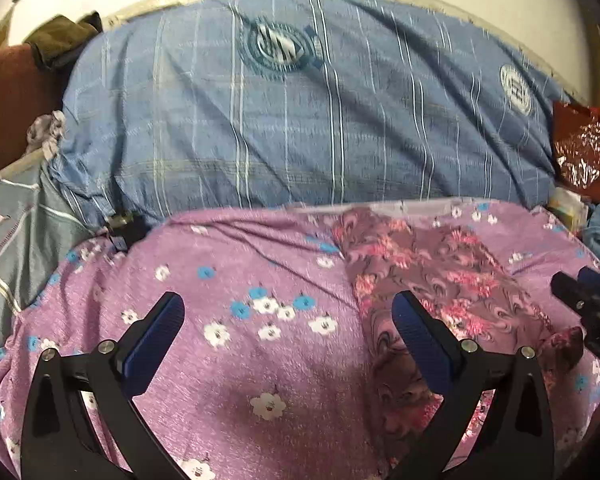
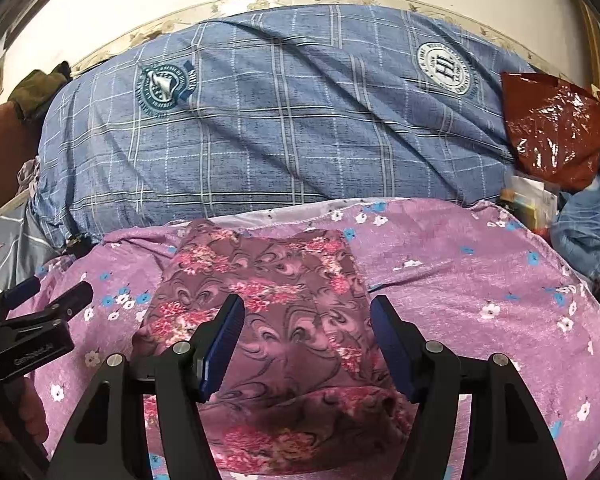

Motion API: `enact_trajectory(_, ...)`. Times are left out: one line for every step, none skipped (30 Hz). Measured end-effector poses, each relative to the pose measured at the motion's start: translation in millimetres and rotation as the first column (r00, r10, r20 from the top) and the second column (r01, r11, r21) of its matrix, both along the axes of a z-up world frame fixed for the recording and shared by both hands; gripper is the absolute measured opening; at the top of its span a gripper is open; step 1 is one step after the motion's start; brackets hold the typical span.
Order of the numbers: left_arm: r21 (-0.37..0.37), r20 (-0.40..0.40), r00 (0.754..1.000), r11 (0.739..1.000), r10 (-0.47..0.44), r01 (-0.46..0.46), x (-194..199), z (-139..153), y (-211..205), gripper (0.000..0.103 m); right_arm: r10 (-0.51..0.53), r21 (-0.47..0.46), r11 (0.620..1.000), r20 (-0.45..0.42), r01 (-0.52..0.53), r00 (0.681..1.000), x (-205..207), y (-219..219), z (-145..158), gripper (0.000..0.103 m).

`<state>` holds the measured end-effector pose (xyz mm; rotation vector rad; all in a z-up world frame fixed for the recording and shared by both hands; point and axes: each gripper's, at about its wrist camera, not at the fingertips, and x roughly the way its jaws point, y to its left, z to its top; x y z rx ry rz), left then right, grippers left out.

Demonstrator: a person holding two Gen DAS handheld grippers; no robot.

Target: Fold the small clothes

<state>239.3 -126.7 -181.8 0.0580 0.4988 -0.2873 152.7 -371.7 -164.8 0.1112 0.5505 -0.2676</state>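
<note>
A small mauve garment with pink floral print (image 2: 284,308) lies flat on a purple flowered sheet (image 2: 480,280); its near end is bunched. It also shows in the left wrist view (image 1: 440,280), right of centre. My right gripper (image 2: 306,320) is open just above the garment, fingers astride its middle. My left gripper (image 1: 288,316) is open over the bare sheet (image 1: 220,280), left of the garment. Each gripper appears at the edge of the other's view: the right gripper (image 1: 580,292) and the left gripper (image 2: 56,292).
A big blue plaid pillow (image 2: 280,128) with round emblems lies along the far side against the wall. A red plastic bag (image 2: 552,120) and clutter sit at the right. A grey plaid blanket (image 1: 16,248) lies at the left.
</note>
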Motion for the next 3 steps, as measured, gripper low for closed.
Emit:
enact_trajectory(0.001,0.029,1.0,1.0,0.003,-0.003,-3.4,1.2,-0.1,0.103,0.004,0.003,1.0,-0.001,-0.004,1.0,1.7,1.3,-0.9,0.067)
enact_trajectory(0.016,0.043,0.999,1.0,-0.001,0.0,-4.4,1.9,-2.0,0.103,0.007,0.005,1.0,-0.002,-0.007,1.0,3.5,3.0,-1.6,0.067)
enact_trajectory(0.043,0.049,0.999,0.999,-0.011,0.009,-3.9,1.8,-5.8,0.103,0.009,0.0,1.0,-0.002,-0.009,1.0,5.7,5.1,-2.0,0.067)
